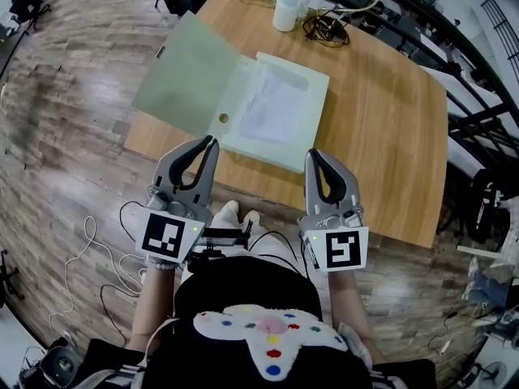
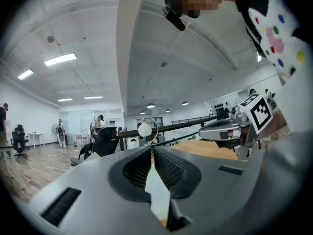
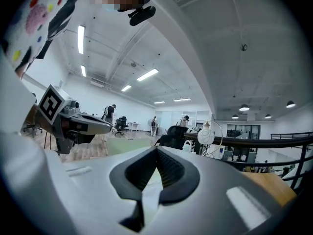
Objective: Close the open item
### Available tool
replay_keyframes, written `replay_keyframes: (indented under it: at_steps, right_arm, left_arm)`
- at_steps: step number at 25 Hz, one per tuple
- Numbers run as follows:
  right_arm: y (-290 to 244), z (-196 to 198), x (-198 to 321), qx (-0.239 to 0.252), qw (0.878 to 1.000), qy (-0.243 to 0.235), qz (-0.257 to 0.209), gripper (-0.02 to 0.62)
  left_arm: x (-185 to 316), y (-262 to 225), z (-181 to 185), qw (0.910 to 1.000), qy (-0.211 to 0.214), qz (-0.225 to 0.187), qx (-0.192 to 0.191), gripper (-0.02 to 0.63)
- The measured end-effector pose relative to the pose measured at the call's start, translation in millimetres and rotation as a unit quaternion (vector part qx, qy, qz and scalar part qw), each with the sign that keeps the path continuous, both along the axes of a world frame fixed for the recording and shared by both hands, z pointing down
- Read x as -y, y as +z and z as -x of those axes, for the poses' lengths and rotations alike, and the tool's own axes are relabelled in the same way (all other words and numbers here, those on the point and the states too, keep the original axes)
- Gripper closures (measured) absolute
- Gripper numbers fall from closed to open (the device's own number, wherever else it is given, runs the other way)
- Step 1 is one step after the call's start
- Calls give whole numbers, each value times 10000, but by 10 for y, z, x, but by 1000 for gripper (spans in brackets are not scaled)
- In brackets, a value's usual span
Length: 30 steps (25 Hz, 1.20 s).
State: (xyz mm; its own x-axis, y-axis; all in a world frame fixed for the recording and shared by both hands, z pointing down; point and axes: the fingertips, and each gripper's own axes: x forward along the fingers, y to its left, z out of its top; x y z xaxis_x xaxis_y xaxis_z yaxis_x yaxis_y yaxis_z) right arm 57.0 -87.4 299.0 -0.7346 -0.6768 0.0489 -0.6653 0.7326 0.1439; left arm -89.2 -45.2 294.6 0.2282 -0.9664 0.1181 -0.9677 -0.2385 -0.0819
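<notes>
The open pale green file box (image 1: 243, 104) lies on the wooden table (image 1: 381, 120), lid flapped left. Left gripper (image 1: 212, 141) and right gripper (image 1: 311, 154) hover near it, both clenched and empty.

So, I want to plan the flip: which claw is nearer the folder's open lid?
Left. The left claw is at the folder's near edge, close to the lid's hinge; the right claw is by the tray's near right corner, across the tray from the lid.
</notes>
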Motion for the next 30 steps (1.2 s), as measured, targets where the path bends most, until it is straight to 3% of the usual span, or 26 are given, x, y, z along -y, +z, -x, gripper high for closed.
replay_keyframes:
  at_steps: [4,15,19,23,30]
  right_arm:
    - [26,156,83,-29,9999,-107,26,588]
    - [81,621,172,-127,9991,-397,107,588]
    - [94,777,209,-133,9987,-474,165,588]
    - [154,888,249,-278,9979,-548,187,588]
    - [210,1046,323,-365,9974,-554,295,588]
  left_arm:
    - [81,102,134,9998,-30,152,-102,593]
    - [147,465,760,9941,-539,656,-672,420]
    - [149,633,1071,9903,-822,832,-745,403]
    - [130,850,1361,9823,-1150,1014,-1079,399]
    - [149,1270,1661,9705,-1420,1485,-1265,379]
